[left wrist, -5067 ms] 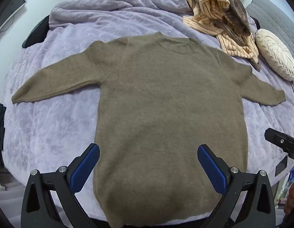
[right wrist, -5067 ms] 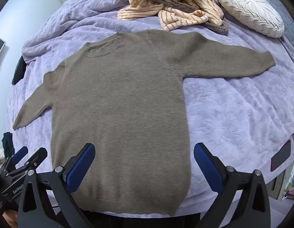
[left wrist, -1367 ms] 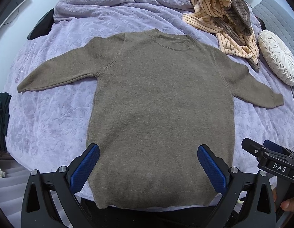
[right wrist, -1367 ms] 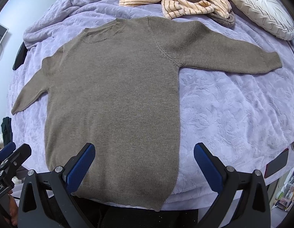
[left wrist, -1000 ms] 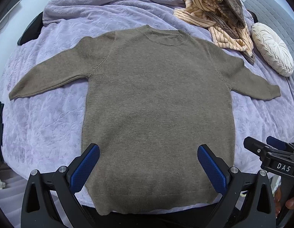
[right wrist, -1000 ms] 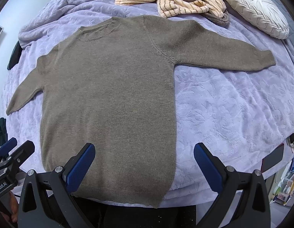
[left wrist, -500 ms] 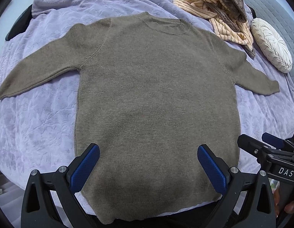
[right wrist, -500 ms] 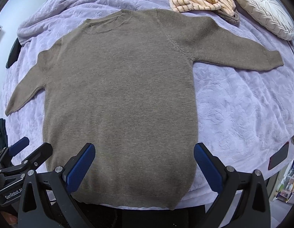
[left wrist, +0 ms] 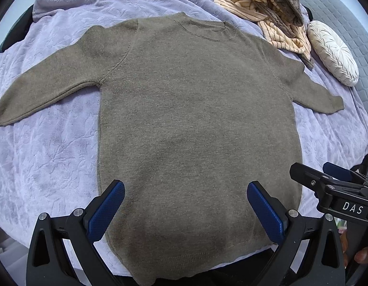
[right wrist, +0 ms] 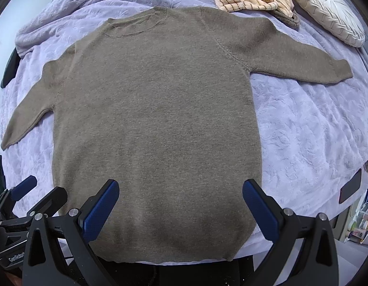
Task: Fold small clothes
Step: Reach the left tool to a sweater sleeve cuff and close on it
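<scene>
Brown sweater (left wrist: 195, 124) lies flat, sleeves out, on the bed (left wrist: 48, 157). Left tongs (left wrist: 185, 208) and right tongs (right wrist: 180, 206) hover spread above its hem, empty. Soft, light knit; grip judged best at a sleeve cuff.

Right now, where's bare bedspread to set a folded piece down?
Free: bedspread between the sweater body and right sleeve, out to the bed edge; a smaller patch under the left sleeve. Crowded: the far end, with striped clothes and round cushion.
</scene>
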Demonstrator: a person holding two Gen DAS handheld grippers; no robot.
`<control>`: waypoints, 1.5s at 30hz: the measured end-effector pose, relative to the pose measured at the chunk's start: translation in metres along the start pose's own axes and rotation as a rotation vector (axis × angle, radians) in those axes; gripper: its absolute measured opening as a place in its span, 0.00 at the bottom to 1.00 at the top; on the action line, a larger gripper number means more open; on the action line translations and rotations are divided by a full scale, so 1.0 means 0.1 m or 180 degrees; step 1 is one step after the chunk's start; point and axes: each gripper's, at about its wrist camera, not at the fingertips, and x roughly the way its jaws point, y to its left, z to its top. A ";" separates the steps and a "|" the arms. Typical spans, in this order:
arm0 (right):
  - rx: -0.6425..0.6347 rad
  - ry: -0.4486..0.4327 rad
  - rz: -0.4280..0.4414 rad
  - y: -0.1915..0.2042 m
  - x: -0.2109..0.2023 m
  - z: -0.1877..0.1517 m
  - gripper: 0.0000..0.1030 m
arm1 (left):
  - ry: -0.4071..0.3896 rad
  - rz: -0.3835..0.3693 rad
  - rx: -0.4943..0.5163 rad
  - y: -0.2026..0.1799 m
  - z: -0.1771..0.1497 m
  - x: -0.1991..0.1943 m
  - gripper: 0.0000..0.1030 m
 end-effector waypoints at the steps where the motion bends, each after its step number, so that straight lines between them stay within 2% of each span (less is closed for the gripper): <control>1: 0.0007 -0.0005 -0.0004 0.02 0.00 -0.01 1.00 | -0.0003 -0.0016 0.0010 0.02 0.00 0.00 1.00; 5: 0.0005 0.0001 -0.0026 0.13 -0.01 -0.05 1.00 | -0.0035 -0.0094 -0.0016 0.14 -0.01 -0.04 1.00; 9: -0.0054 -0.0001 -0.0028 0.31 -0.01 -0.08 1.00 | -0.0122 -0.0280 -0.0273 0.51 0.05 -0.07 1.00; 12: -0.0121 0.0011 -0.0012 0.49 0.02 -0.09 1.00 | -0.0239 -0.0335 -0.0600 0.99 0.15 -0.06 1.00; 15: -0.0231 0.0039 0.0030 0.73 0.08 -0.08 1.00 | -0.0383 -0.0274 -0.0930 1.58 0.26 -0.04 1.00; 20: -0.0555 0.0092 0.0130 1.23 0.21 -0.08 1.00 | -0.0762 -0.0136 -0.1556 2.63 0.35 -0.02 1.00; 23: -0.0784 0.0182 0.0180 1.57 0.34 -0.08 1.00 | -0.0986 -0.0238 -0.2006 3.24 0.33 0.06 1.00; 27: -0.1027 0.0286 0.0241 1.98 0.50 -0.10 1.00 | -0.1117 -0.0613 -0.2426 3.77 0.31 0.29 1.00; 33: -0.1181 0.0362 0.0273 2.30 0.61 -0.12 1.00 | -0.1318 -0.1023 -0.2681 4.08 0.33 0.48 1.00; 37: -0.1208 0.0392 0.0265 2.40 0.65 -0.13 1.00 | -0.1526 -0.1241 -0.2587 4.07 0.44 0.38 1.00; 39: -0.1201 0.0398 0.0255 2.43 0.67 -0.14 1.00 | -0.1602 -0.1266 -0.2438 4.03 0.52 0.33 1.00; 41: -0.1191 0.0404 0.0250 2.44 0.69 -0.13 1.00 | -0.1568 -0.1198 -0.2359 3.99 0.63 0.37 1.00; 45: -0.1181 0.0412 0.0255 2.40 0.68 -0.16 1.00 | -0.1468 -0.1184 -0.2531 4.07 0.65 0.50 1.00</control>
